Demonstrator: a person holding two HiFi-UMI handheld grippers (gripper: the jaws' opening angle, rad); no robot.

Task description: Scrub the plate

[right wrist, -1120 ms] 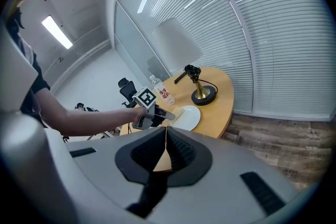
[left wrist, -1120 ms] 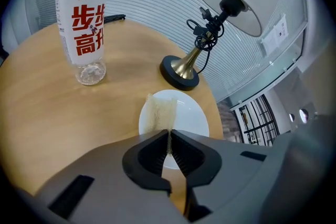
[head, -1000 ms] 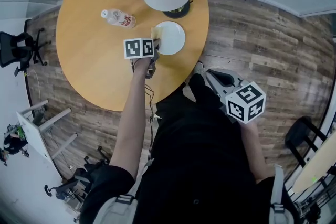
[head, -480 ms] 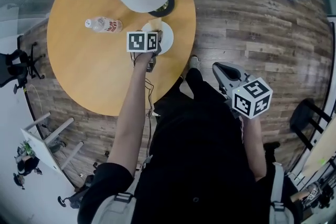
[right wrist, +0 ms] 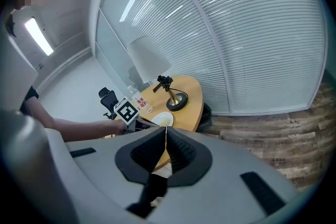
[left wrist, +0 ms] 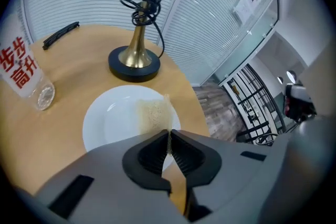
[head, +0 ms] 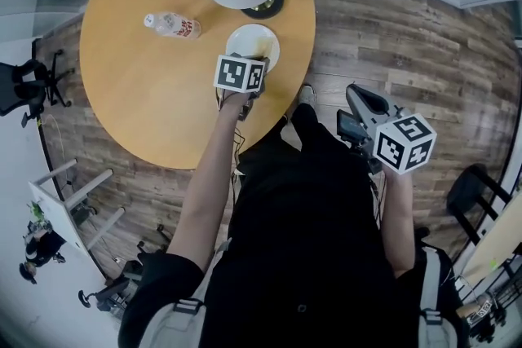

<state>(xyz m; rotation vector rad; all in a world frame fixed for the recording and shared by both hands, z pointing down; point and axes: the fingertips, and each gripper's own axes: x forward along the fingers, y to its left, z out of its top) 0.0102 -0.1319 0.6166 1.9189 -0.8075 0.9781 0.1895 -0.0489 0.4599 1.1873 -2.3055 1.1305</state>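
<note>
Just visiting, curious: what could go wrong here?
The round white plate lies unheld near the edge of the wooden table, so scrubbing might push it off. The left gripper pinches the thin beige sponge by one edge; it could slip out.

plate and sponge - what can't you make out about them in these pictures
Plate, near rim: left gripper view, hidden behind the left gripper.
Sponge, lower end: same view, buried between the shut jaws.
Whether sponge touches plate: head view, too small, partly behind the marker cube.
Bottle label: left gripper view, cut off by the left edge.
</note>
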